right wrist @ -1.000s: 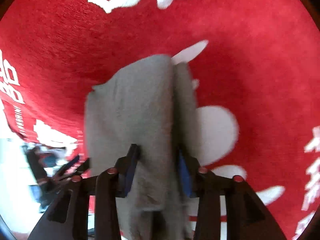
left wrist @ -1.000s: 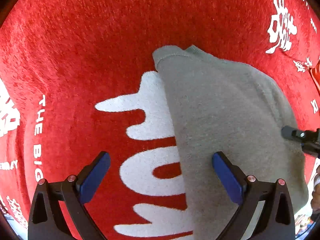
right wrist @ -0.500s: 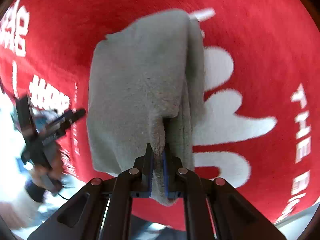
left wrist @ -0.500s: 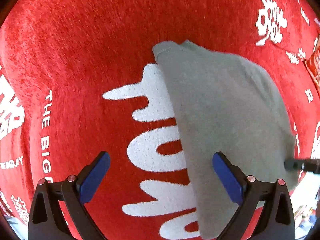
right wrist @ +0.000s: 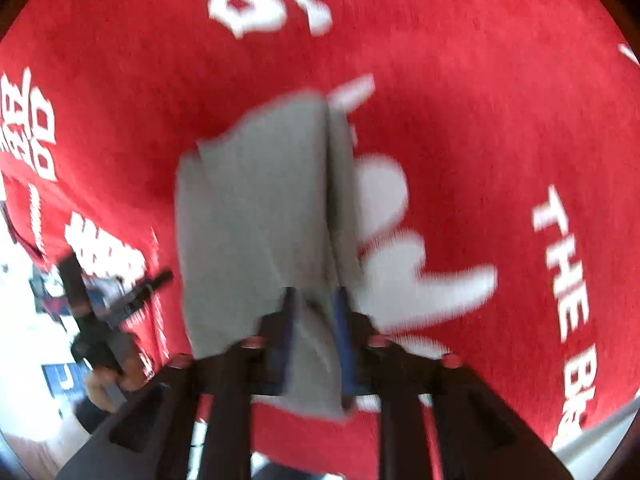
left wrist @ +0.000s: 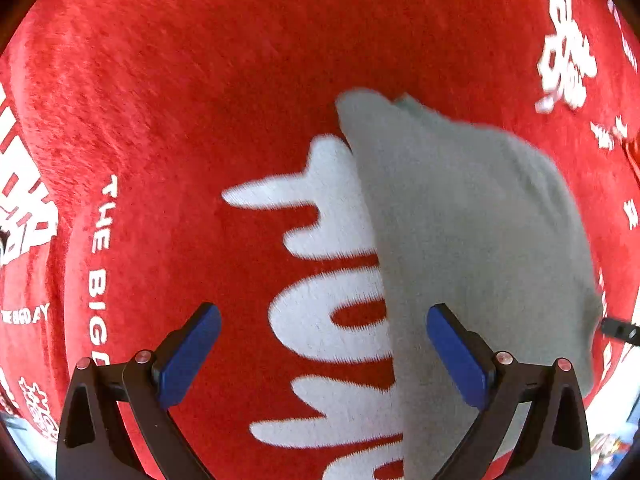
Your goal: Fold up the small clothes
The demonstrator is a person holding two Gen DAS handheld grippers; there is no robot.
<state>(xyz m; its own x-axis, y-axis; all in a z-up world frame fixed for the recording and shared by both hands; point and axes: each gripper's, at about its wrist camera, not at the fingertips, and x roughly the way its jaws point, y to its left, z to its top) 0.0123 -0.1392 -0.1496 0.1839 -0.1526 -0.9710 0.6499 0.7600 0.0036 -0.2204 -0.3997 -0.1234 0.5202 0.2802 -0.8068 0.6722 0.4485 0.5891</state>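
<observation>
A folded grey garment point(left wrist: 472, 220) lies on the red cloth point(left wrist: 200, 100) printed with white lettering. My left gripper point(left wrist: 322, 316) hangs open over the garment's left edge, its right finger above the grey fabric and its left finger above the red cloth, holding nothing. In the right wrist view the garment point(right wrist: 256, 200) shows a fold line along its right side. My right gripper point(right wrist: 314, 294) is at the garment's near edge and its jaws are opening. A ridge of grey fabric stands between them, and the blue pads look clear of it. The view is blurred.
The red cloth point(right wrist: 480, 120) covers the whole work surface. Its edge and a pale floor show at the lower left of the right wrist view, where a hand point(right wrist: 108, 384) holds the left gripper point(right wrist: 108, 300). A dark tip of the right gripper point(left wrist: 618, 330) shows at the left view's right edge.
The right gripper went from part open, to shut on the garment's near edge, to parted again, and it drew back from the garment. The left gripper stayed open and hardly moved.
</observation>
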